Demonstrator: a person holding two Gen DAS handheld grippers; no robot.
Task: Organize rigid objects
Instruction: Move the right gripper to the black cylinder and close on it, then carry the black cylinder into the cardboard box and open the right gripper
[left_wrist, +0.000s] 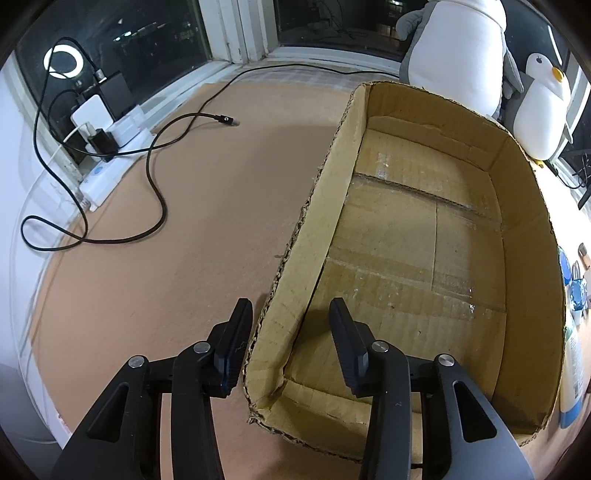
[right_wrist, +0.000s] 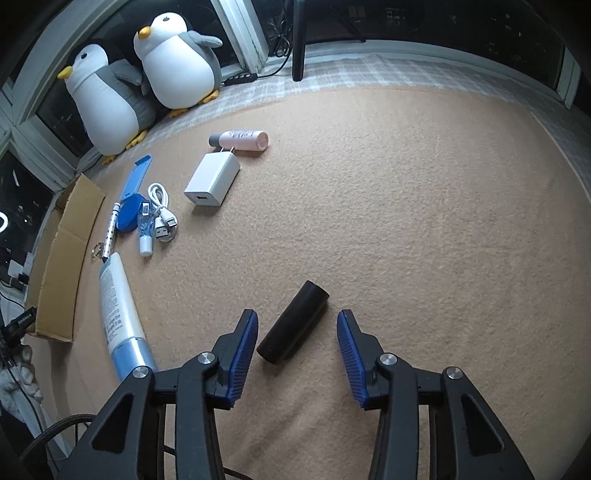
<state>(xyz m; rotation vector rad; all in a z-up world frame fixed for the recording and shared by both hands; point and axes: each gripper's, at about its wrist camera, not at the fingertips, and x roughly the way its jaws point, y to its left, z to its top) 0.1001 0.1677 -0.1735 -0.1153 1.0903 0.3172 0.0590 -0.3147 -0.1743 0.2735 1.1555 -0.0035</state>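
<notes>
Between right tongs (right_wrist: 297, 345), jaws apart, not yet gripping: black cylinder (right_wrist: 293, 326) lying on bench (right_wrist: 424, 221). Looks rigid, light, smooth, apt to roll; pinch mid-length across its round sides. Left tongs (left_wrist: 291, 341) straddle cardboard box (left_wrist: 325, 206) wall, unclamped.

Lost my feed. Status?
Left gripper jaws astride cardboard box wall. Right gripper open, black cylinder between jaws, untouched. Nothing in the way.

Plush penguins (right_wrist: 147, 70), perhaps a charger cable (left_wrist: 155, 192)
</notes>
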